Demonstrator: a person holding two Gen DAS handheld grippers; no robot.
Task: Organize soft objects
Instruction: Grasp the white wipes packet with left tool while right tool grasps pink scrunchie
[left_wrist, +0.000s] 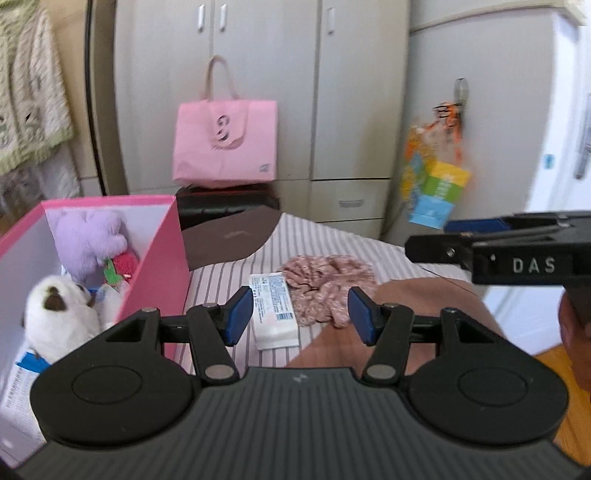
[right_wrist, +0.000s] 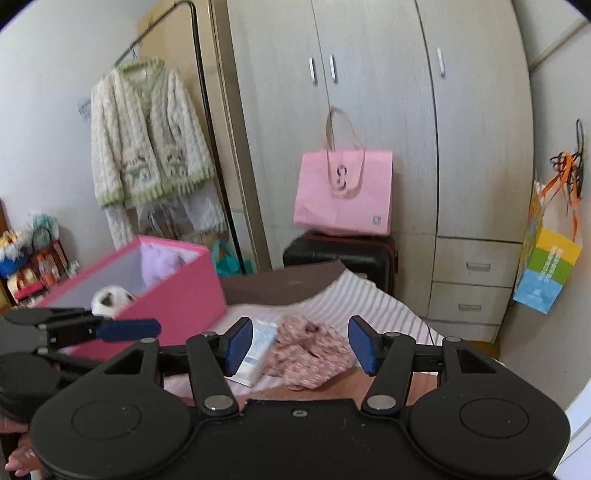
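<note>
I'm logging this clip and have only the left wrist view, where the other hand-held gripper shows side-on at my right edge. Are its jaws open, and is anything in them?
Observer: In the right wrist view the right hand-held gripper is open and empty. The pink scrunchie lies beyond its pads.
Operator: Is anything behind the pink box that I can't see?
Observer: Yes, a teal bag shows just behind it.
Operator: And what hangs at my top left?
Observer: A cream and green cardigan, hanging whole from a black clothes rail.
</note>
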